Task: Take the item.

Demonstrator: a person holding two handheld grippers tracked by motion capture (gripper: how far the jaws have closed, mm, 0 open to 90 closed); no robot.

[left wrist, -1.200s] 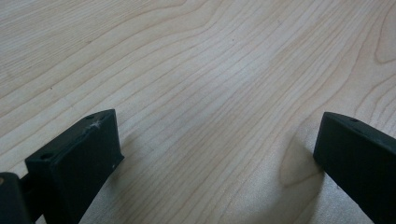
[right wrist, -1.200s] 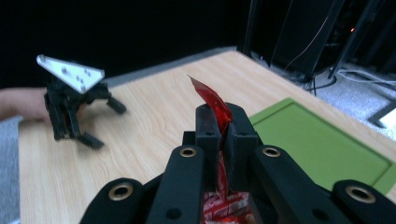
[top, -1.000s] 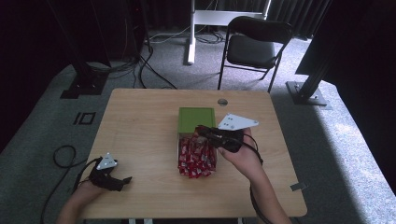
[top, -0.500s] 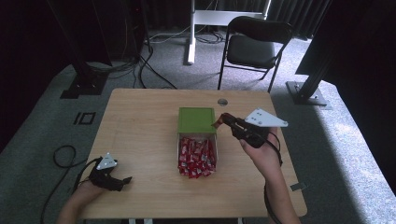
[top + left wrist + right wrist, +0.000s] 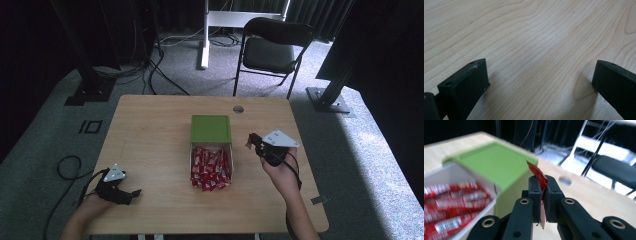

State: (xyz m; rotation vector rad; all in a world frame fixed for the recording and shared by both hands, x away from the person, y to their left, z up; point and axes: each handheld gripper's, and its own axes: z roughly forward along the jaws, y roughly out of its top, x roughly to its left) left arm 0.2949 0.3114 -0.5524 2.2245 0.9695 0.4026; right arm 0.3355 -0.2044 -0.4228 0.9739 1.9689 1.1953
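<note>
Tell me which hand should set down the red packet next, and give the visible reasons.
Right. The right claw is already shut on a red packet, held beside the box. The left claw sits open on the table near its front-left corner, holding nothing.

Pretty dim room, daylight spilling in from the right; the green box is motion-blurred, bench grain sharp.
</note>
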